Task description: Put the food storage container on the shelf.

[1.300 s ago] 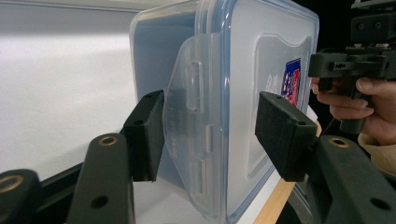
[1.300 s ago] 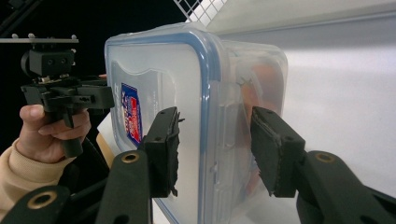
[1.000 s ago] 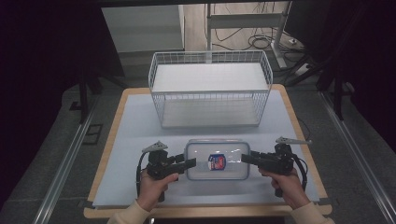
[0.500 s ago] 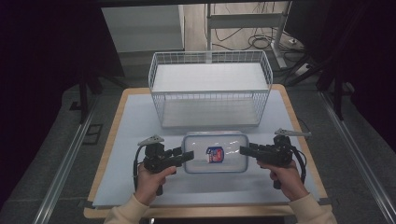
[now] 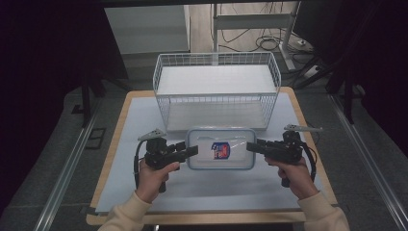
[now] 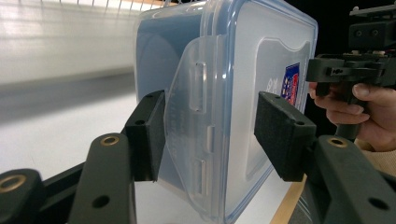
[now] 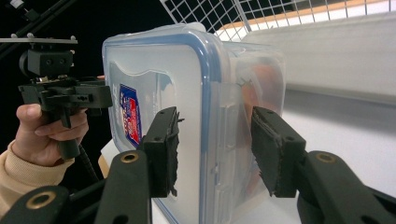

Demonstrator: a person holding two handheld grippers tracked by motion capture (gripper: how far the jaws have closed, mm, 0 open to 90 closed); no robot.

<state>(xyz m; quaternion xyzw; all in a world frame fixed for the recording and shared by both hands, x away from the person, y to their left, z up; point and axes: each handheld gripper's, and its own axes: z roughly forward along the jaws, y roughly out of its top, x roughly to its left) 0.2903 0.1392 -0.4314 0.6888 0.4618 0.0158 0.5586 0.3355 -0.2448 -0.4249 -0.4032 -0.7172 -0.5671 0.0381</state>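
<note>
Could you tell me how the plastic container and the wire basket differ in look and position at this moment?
The plastic container is closed by a clear lid with a blue rim; the wire basket is open-topped white mesh. The container is low and small, the basket taller and wider. The container lies at the near side of the table between the left gripper and the right gripper, whose jaws straddle its end latches; the basket stands behind it, untouched. Both are rectangular and lie crosswise.

A clear lidded container sits between the left hand-held gripper and right hand-held gripper, before a wire basket.
</note>
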